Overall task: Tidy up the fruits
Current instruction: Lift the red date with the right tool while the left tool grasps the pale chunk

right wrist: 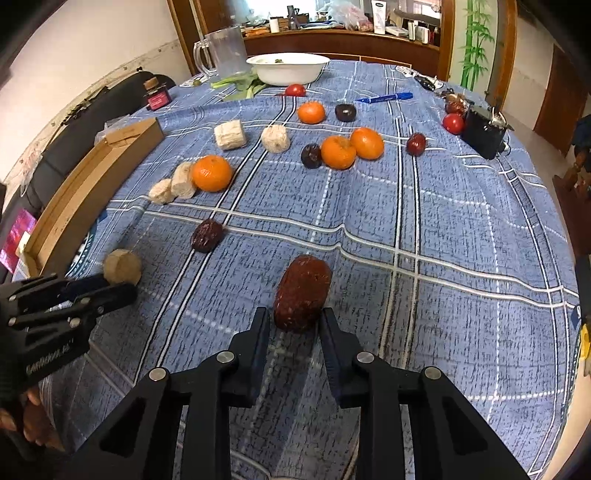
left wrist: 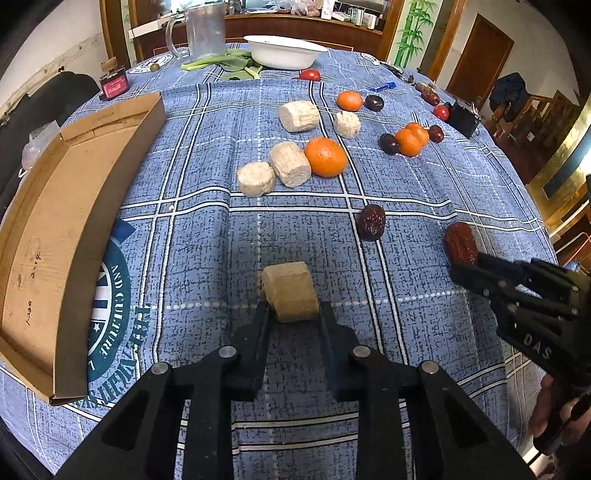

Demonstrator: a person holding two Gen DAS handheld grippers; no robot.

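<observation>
My left gripper [left wrist: 294, 308] has its jaws around the near end of a tan sugarcane chunk [left wrist: 290, 291] on the blue cloth; the fingertips touch its sides. My right gripper [right wrist: 294, 314] has its jaws around the near end of a large red date [right wrist: 303, 293]. That date also shows in the left wrist view [left wrist: 460, 243], at the right gripper's tips. Several oranges [left wrist: 325, 157], pale cane pieces [left wrist: 255, 179], dark dates [left wrist: 371, 222] and tomatoes [left wrist: 309, 75] lie further back.
A cardboard tray [left wrist: 55, 236] lies along the table's left edge. A white bowl [left wrist: 282, 50], a clear jug [left wrist: 203, 31] and green leaves stand at the far end. A black box [right wrist: 484, 131] and blue pen [right wrist: 386, 98] are at the far right.
</observation>
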